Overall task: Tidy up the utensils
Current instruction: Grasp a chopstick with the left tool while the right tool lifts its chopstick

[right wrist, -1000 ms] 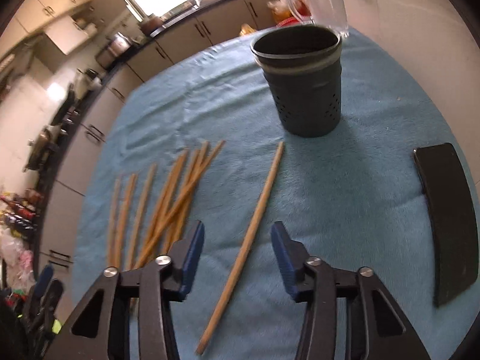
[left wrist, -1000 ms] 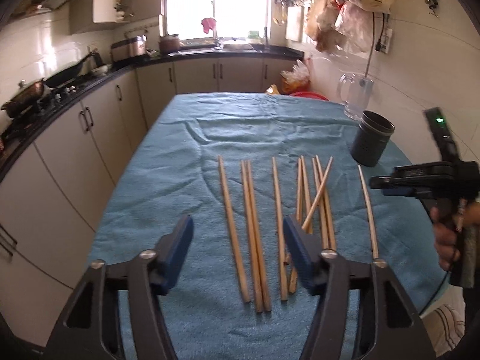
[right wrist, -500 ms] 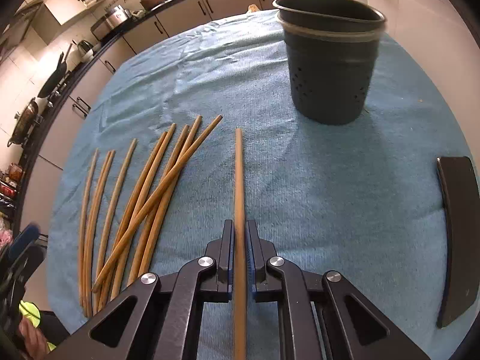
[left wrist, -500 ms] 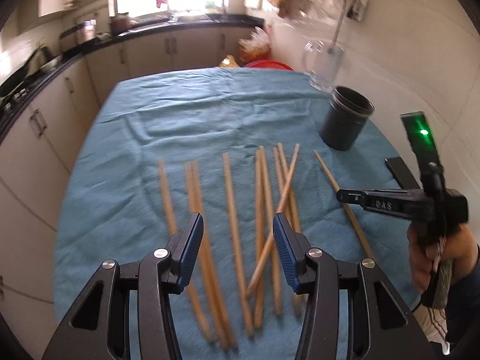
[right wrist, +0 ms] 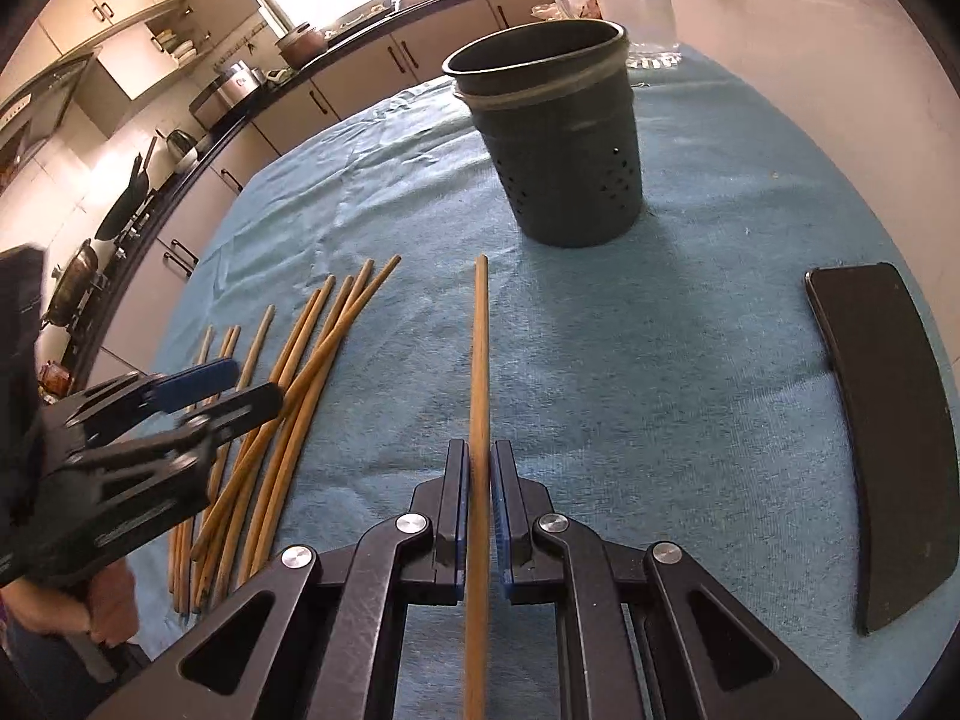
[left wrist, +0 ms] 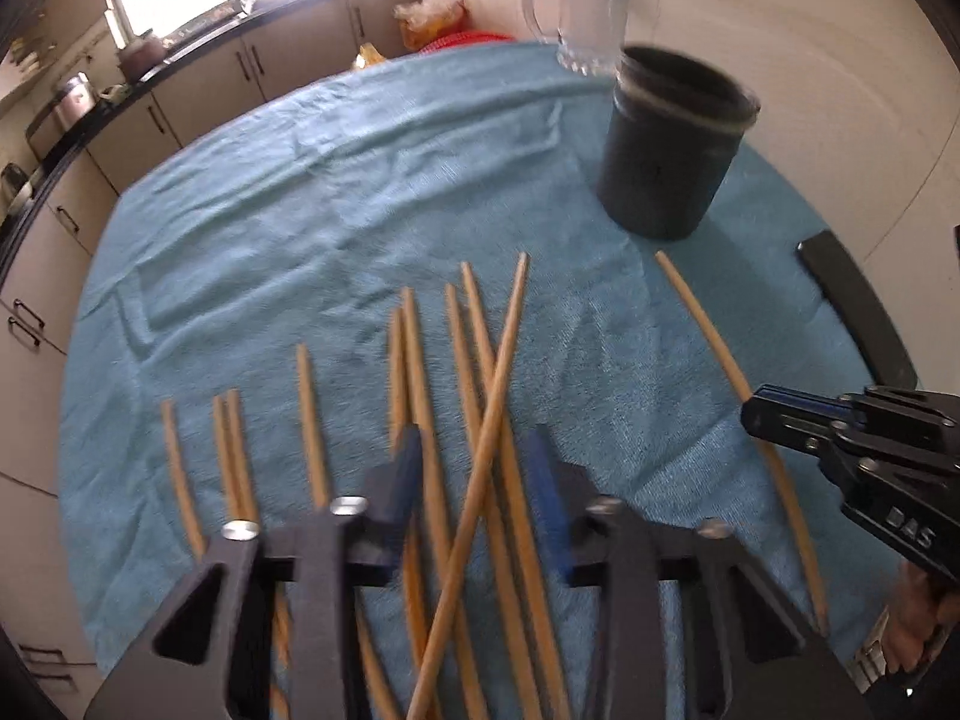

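Several wooden chopsticks (left wrist: 456, 360) lie side by side on the blue cloth, one of them crossed over the others (left wrist: 507, 348). My left gripper (left wrist: 474, 462) hangs low over this cluster, its jaws closing, with several sticks between the pads and no firm press visible. From the right wrist view the left gripper (right wrist: 240, 387) sits over the same chopsticks (right wrist: 312, 348). My right gripper (right wrist: 479, 468) is shut on a single chopstick (right wrist: 480, 348) that lies apart and points at the dark perforated holder (right wrist: 564, 168). The left wrist view shows that holder (left wrist: 666, 162) standing upright, far right.
A flat black object (right wrist: 888, 420) lies on the cloth near the right edge. Behind the holder a clear glass mug (left wrist: 576, 6) stands against the white wall. The blue cloth (right wrist: 660, 330) covers the round table. Kitchen cabinets run along the far left.
The left gripper swung right and dropped over the chopstick cluster while its jaws narrowed. The right gripper shut on the lone chopstick and stayed nearly in place.
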Demonstrator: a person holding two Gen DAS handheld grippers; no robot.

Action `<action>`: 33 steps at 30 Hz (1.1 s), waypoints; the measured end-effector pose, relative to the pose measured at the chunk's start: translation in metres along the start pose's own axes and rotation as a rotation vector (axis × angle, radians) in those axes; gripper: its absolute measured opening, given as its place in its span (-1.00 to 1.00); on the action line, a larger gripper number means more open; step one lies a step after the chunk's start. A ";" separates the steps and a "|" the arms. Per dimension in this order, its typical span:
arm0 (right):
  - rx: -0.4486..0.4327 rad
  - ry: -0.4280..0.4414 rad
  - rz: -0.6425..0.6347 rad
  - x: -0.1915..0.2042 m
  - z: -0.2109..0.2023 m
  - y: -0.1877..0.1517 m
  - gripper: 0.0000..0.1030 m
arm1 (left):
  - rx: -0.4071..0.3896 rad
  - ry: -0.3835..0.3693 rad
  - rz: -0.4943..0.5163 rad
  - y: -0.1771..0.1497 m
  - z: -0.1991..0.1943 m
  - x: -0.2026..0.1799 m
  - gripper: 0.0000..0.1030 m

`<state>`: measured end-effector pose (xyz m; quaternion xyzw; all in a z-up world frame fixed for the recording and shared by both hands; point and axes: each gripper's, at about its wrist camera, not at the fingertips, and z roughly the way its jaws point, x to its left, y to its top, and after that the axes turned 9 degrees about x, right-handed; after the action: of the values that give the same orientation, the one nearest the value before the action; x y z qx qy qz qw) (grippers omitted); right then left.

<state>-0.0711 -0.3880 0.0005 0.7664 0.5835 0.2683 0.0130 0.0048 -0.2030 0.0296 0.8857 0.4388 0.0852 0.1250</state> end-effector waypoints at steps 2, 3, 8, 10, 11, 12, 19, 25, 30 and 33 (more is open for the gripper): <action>0.002 0.013 0.004 -0.003 0.001 0.000 -0.85 | 0.024 0.014 0.001 0.005 0.009 -0.003 -0.66; 0.003 0.018 0.004 -0.004 0.001 0.000 -0.85 | 0.029 0.013 0.005 0.007 0.012 -0.004 -0.66; 0.005 0.038 -0.001 -0.008 0.002 0.000 -0.85 | 0.029 0.028 0.000 0.012 0.020 -0.008 -0.73; 0.006 0.045 0.001 -0.008 0.003 0.000 -0.85 | 0.014 0.034 -0.010 0.010 0.018 -0.007 -0.78; 0.005 0.047 0.000 -0.008 0.003 0.001 -0.85 | 0.007 0.031 -0.017 0.010 0.017 -0.006 -0.82; 0.004 0.050 -0.003 -0.009 0.002 0.001 -0.85 | 0.000 0.024 -0.025 0.009 0.015 -0.005 -0.85; -0.014 0.079 -0.027 0.000 -0.004 0.000 -0.85 | -0.065 -0.039 -0.078 -0.005 -0.009 0.009 -0.87; -0.023 0.088 -0.039 0.005 -0.010 0.002 -0.85 | -0.124 -0.055 -0.112 -0.010 -0.031 0.019 -0.87; -0.068 0.115 -0.055 0.009 -0.025 0.002 -0.85 | -0.220 -0.065 -0.139 -0.022 -0.062 0.027 -0.87; -0.095 0.130 -0.069 0.012 -0.035 0.001 -0.85 | -0.275 -0.074 -0.165 -0.034 -0.084 0.033 -0.87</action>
<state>-0.0835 -0.3876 0.0356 0.7254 0.5958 0.3441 0.0205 -0.0230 -0.1443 0.1013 0.8237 0.4896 0.1013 0.2677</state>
